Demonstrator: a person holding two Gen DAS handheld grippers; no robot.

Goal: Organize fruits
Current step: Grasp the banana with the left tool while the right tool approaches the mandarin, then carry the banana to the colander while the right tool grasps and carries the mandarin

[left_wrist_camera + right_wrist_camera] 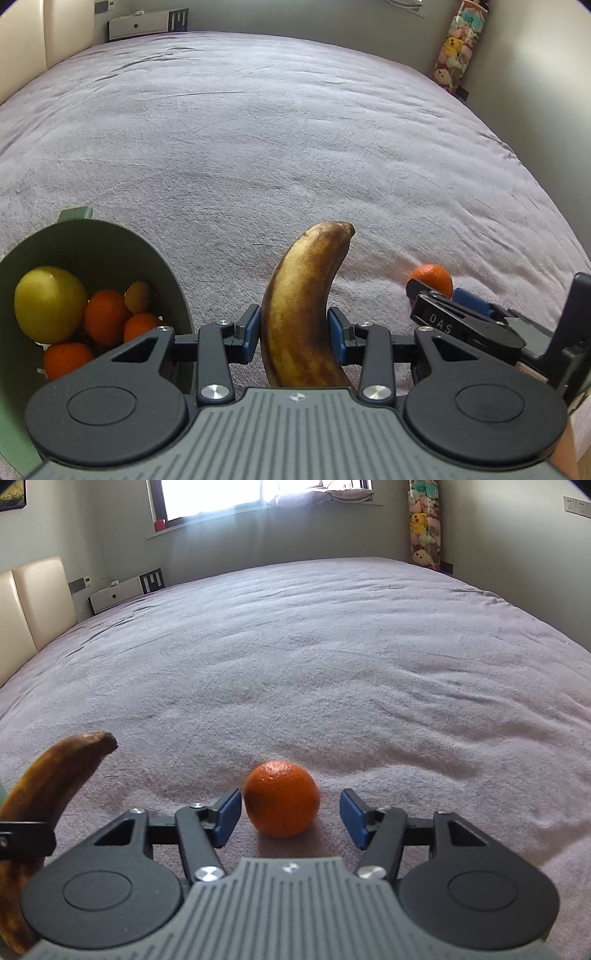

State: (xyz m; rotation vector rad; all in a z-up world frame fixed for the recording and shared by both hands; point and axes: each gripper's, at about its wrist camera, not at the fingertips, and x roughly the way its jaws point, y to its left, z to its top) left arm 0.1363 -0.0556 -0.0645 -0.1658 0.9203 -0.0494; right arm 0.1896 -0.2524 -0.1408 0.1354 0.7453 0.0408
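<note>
A brown-spotted banana (301,306) stands upright between the blue pads of my left gripper (295,332), which is shut on it above the bed. To its left sits a green bowl (110,240) holding a yellow lemon (50,302) and several oranges (105,315). A lone orange (282,797) lies on the lilac bedspread, between the blue pads of my right gripper (291,812). The left pad sits close to the orange and the right pad stands clear of it, so that gripper is open. From the left wrist view, the right gripper (436,299) reaches the same orange (432,277).
The wide lilac bedspread (332,657) stretches far ahead. A cream headboard (33,602) is at the left, a white box (114,596) beyond the bed, and a column of plush toys (424,528) in the far right corner.
</note>
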